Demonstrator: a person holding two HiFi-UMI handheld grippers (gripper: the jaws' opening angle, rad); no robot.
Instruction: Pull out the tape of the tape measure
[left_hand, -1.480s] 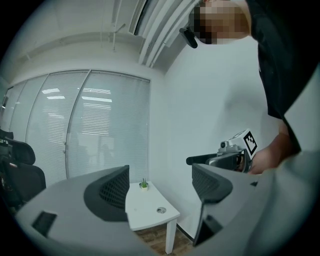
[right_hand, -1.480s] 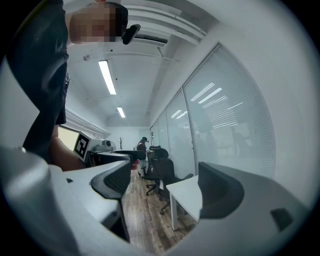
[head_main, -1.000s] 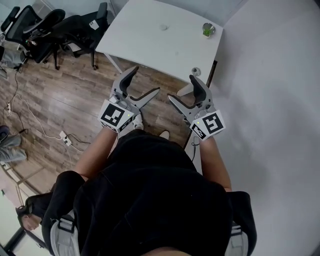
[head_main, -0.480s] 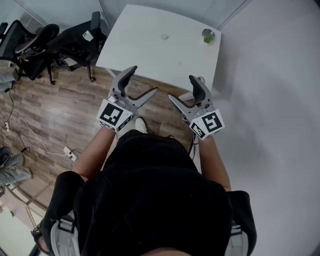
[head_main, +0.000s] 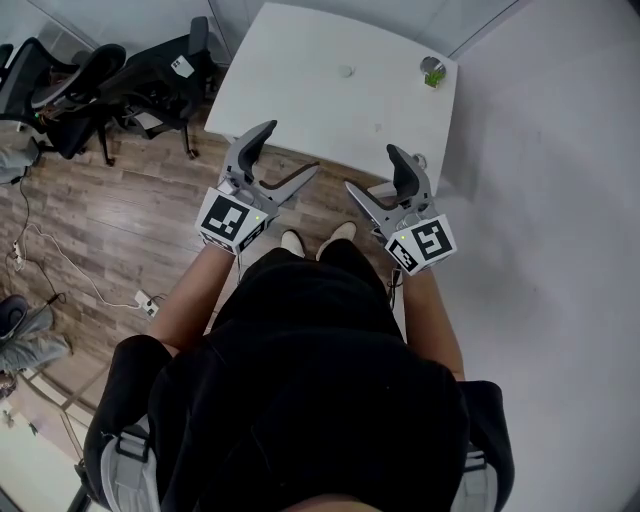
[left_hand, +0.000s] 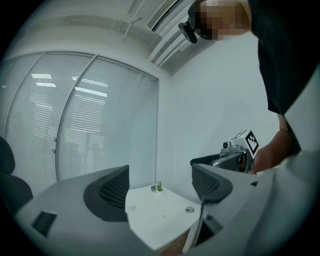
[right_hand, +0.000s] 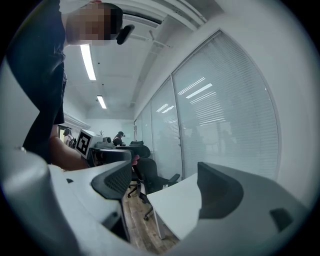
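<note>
I cannot pick out a tape measure with certainty. On the white table (head_main: 300, 80) lie a small round object (head_main: 347, 71) near the middle and another round object (head_main: 418, 160) at the near right edge. My left gripper (head_main: 288, 150) hangs in the air just short of the table's near edge, open, with nothing between its fingers. My right gripper (head_main: 372, 170) is level with it to the right, also open and holding nothing. The left gripper view shows the left gripper (left_hand: 160, 186) pointing at the table (left_hand: 150, 220). The right gripper (right_hand: 165, 187) frames the table's edge (right_hand: 175, 205).
A small green plant in a pot (head_main: 432, 72) stands at the table's far right corner. Black office chairs (head_main: 100, 70) crowd the wooden floor (head_main: 120, 220) at the left, with cables and a power strip (head_main: 147, 300). A white wall (head_main: 560, 250) runs along the right.
The table has come a little closer and shifted right in the head view, and the person's feet now show below the grippers. Both grippers stay open and side by side.
</note>
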